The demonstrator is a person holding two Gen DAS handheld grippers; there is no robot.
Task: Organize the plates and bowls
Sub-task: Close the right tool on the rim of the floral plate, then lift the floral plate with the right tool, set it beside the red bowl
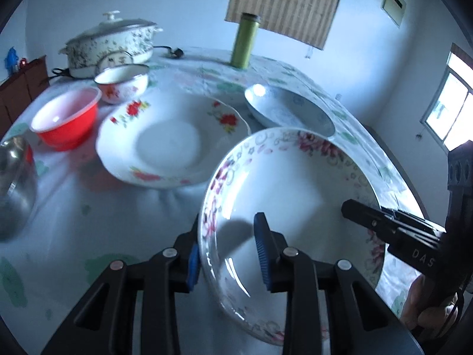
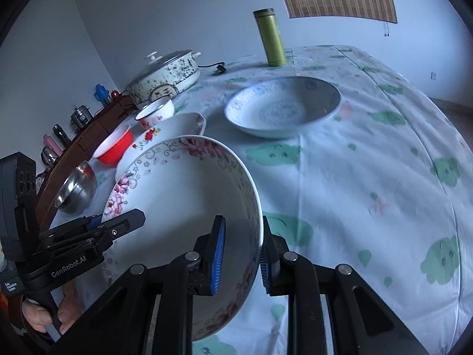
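Note:
A deep white plate with pink roses (image 1: 295, 183) (image 2: 183, 195) is held up off the table, tilted. My left gripper (image 1: 227, 254) is shut on its left rim. My right gripper (image 2: 241, 260) is shut on its right rim; it also shows in the left wrist view (image 1: 369, 219). A white plate with red flowers (image 1: 174, 139) (image 2: 174, 130) lies just behind. A blue-patterned plate (image 1: 286, 109) (image 2: 280, 109) lies farther right. A red bowl (image 1: 65, 118) (image 2: 113, 145), a white floral bowl (image 1: 122, 82) (image 2: 155, 114) and a steel bowl (image 1: 14, 186) (image 2: 75, 189) stand at the left.
A lidded floral electric pot (image 1: 109, 44) (image 2: 165, 77) and a green flask (image 1: 245, 41) (image 2: 270, 38) stand at the back of the table (image 2: 369, 162). A brown cabinet with small items (image 2: 77, 139) runs along the left. The table edge curves at right.

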